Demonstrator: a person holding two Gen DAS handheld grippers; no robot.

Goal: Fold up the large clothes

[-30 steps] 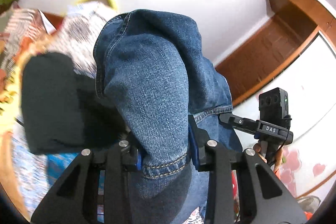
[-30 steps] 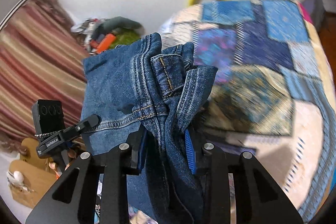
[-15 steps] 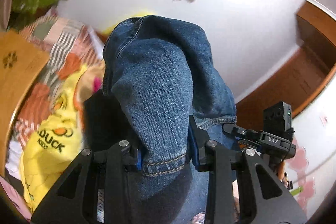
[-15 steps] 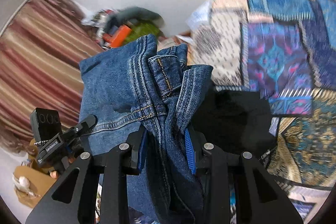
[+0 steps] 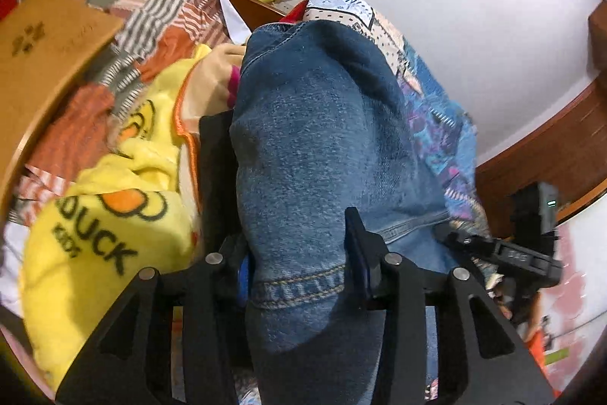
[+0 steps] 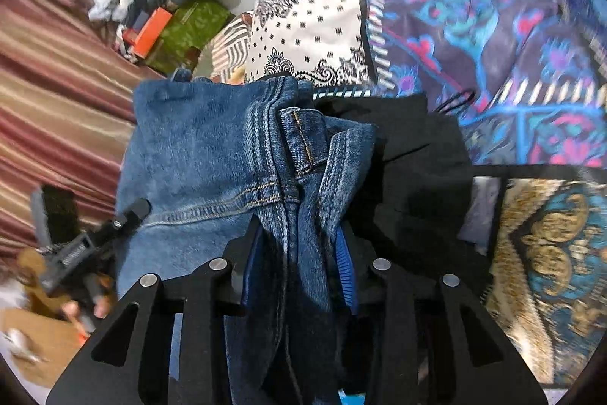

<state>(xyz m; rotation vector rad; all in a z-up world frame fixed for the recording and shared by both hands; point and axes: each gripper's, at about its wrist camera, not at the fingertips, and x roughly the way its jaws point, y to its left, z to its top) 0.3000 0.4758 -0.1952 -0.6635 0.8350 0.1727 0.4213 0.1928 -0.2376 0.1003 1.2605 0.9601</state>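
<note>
The left gripper (image 5: 297,272) was clenched on the blue jeans (image 5: 322,147) at a stitched hem; the right gripper (image 6: 299,253) pinched their bunched waistband. Thick denim draped forward beyond both, over a black garment (image 6: 417,185). Uneven bunching could let layers slip out.

Left wrist camera: sits behind my left gripper (image 5: 297,268), looks forward along fingers, tilted up toward white wall (image 5: 474,25); denim (image 5: 322,139) fills centre, very close to lens. Yellow duck blanket (image 5: 114,215) to left, patchwork bedspread (image 5: 436,109) to right.

Right wrist camera: behind my right gripper (image 6: 299,253), looks forward, down onto patchwork bedspread (image 6: 474,25); denim (image 6: 212,154) close again.

Shared: denim, bedspread, black garment (image 5: 216,177) (image 6: 417,177). Each view catches other gripper at edge.
</note>
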